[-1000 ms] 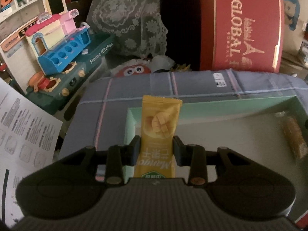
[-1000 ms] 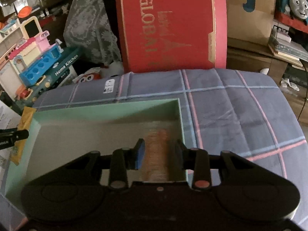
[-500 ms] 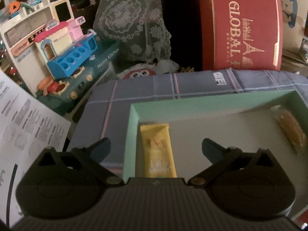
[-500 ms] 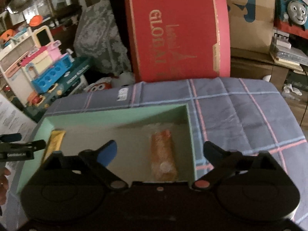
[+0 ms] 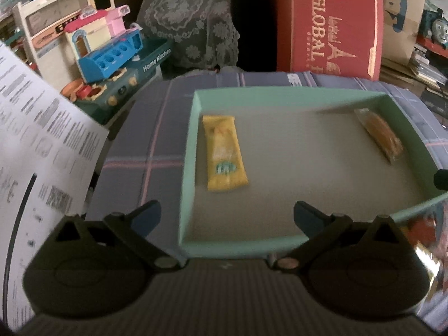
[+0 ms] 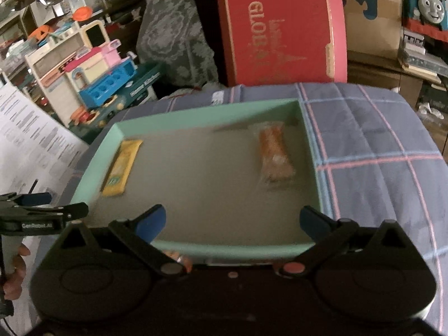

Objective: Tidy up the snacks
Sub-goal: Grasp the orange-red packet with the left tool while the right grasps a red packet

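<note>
A mint-green tray (image 5: 187,151) (image 6: 196,112) lies on a blue plaid cloth. A yellow mango snack packet (image 5: 224,154) (image 6: 121,163) lies flat along the tray's left side. A clear-wrapped orange snack (image 5: 382,135) (image 6: 274,154) lies near its right side. My left gripper (image 5: 226,215) is open and empty above the tray's near left corner. My right gripper (image 6: 232,218) is open and empty above the tray's near edge. The left gripper also shows at the left edge of the right wrist view (image 6: 42,212).
A red "GLOBAL" box (image 5: 330,25) (image 6: 282,28) stands behind the cloth. A toy kitchen set (image 5: 106,56) (image 6: 92,78) sits at the back left. A printed white sheet (image 5: 36,140) (image 6: 30,145) lies at the left. More snack wrappers (image 5: 428,240) lie by the tray's near right corner.
Both grippers opened and let go of their snacks, which now lie in the tray. Both grippers then pulled back and up from the tray.
</note>
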The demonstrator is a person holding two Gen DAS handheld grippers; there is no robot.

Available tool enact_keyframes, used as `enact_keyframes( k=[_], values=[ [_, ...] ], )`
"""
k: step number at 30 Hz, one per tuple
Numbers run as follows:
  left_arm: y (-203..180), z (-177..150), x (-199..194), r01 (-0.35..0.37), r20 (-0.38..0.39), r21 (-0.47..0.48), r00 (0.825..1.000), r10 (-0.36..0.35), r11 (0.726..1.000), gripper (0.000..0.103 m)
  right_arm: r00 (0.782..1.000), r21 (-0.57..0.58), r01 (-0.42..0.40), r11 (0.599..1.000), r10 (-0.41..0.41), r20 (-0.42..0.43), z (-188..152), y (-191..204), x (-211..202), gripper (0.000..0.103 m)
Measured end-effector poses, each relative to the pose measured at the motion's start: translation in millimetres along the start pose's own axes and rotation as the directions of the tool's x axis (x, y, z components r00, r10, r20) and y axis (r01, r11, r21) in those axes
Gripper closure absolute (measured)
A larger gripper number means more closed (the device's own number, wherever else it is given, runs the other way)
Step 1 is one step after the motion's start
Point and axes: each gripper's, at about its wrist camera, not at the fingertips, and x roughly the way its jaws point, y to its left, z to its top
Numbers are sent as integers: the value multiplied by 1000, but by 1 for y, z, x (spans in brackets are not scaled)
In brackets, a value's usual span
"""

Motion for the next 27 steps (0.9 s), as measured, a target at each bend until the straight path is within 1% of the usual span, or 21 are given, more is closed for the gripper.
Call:
enact_keyframes(
  k=[5,7,10,14,21,27],
  values=[
    [13,-35,-17,5,-22,-19,1000,-6,1000,0,999,15,-25,1000,25,-27,-26,11,-14,0],
    [19,-49,-20,-3,-34,-14,999,3,1000,0,999,16,-27,999,28,-40,-34,16,-17,0],
    [28,-67,-19,-22,-51,-8,998,21,1000,0,998,15,-27,1000,28,-64,-45,23,-16,0],
    [43,-83,-14,-41,-77,-5,996,41,999,0,995,9,-18,1000,19,-97,-54,32,-10,0],
    [54,-98,-5,-20,-109,6,994,21,1000,0,990,-10,-1,1000,0,-138,-59,54,8,0],
    [50,-103,4,0,-122,34,993,4,999,0,986,5,4,1000,-3,-168,-59,60,24,0]
  ],
)
